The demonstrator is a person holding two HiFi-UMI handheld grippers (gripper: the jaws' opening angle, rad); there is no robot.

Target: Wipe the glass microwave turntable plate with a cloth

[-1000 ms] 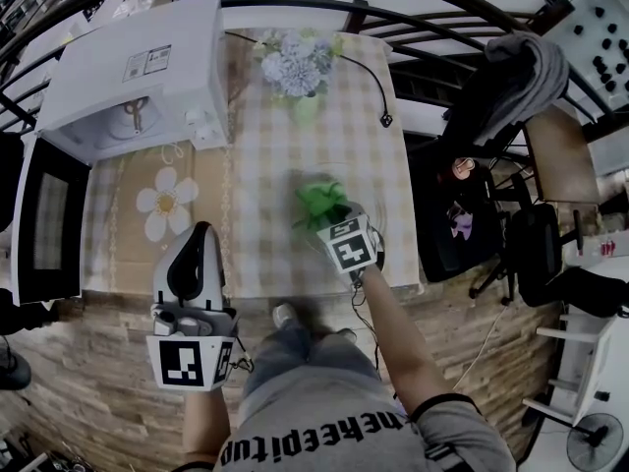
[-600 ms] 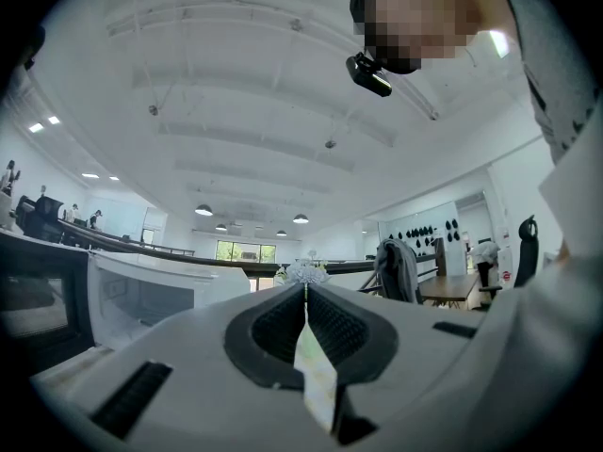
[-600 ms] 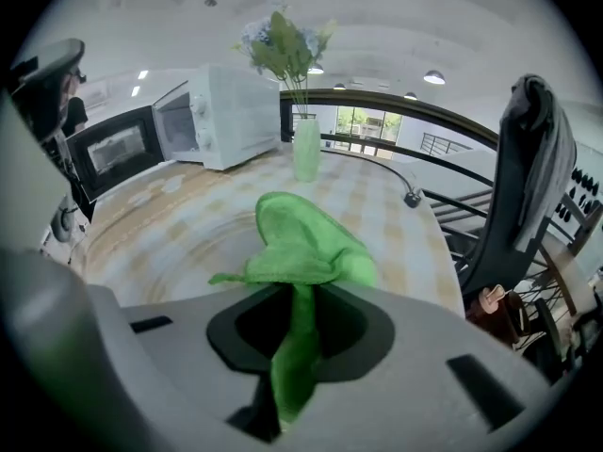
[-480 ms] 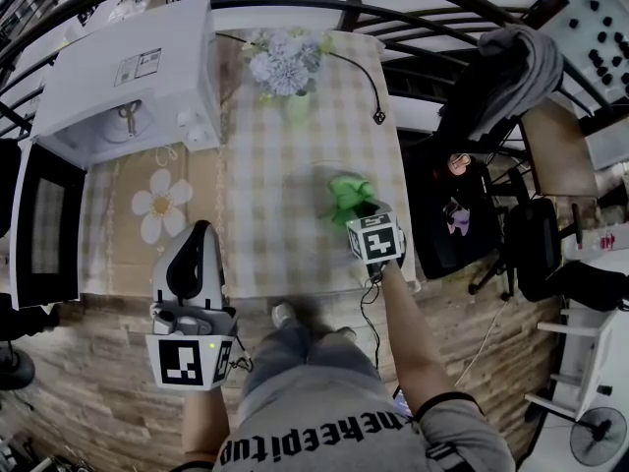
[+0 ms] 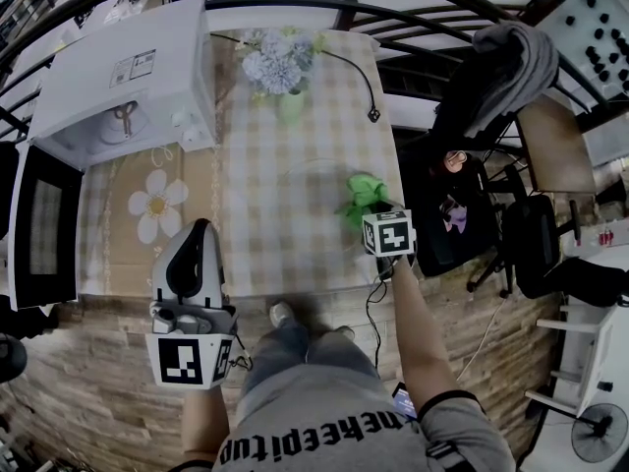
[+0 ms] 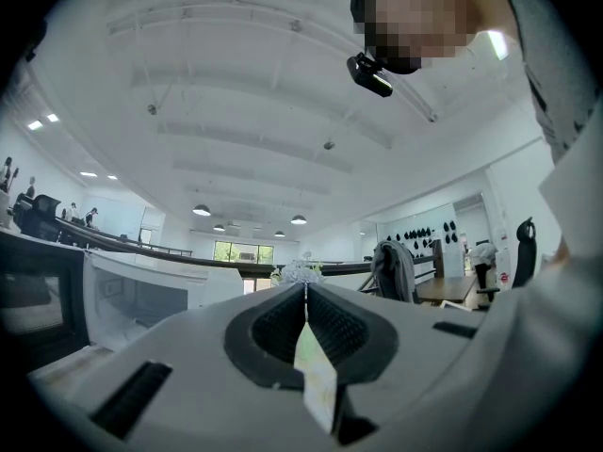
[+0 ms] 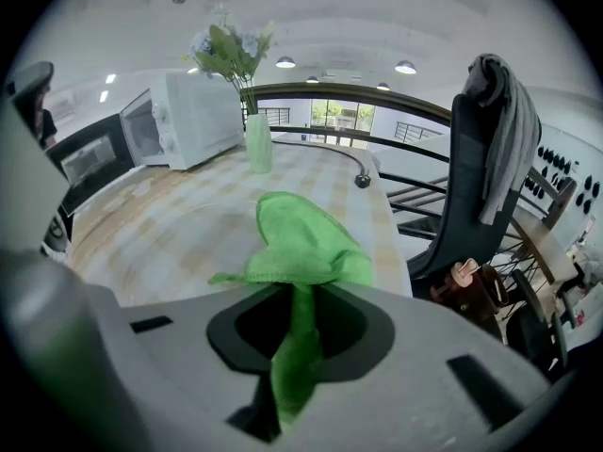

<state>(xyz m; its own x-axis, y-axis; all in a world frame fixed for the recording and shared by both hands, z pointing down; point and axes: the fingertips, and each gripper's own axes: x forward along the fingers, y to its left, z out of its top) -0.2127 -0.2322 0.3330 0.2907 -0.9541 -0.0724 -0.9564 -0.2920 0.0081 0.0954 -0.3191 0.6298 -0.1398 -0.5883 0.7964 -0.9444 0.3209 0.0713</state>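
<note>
The paper label on top of the white microwave (image 5: 128, 67) is too small for me to read. The glass turntable plate (image 5: 310, 190) lies flat on the checked table (image 5: 256, 249), in front of a vase (image 5: 292, 106) that holds pale flowers (image 5: 275, 62). My right gripper (image 7: 298, 299) has its jaws closed on the green cloth (image 7: 300, 248), whose bunched end points forward, at the plate's right edge. My left gripper (image 6: 303, 290) has its jaws together, off the table's near edge.
</note>
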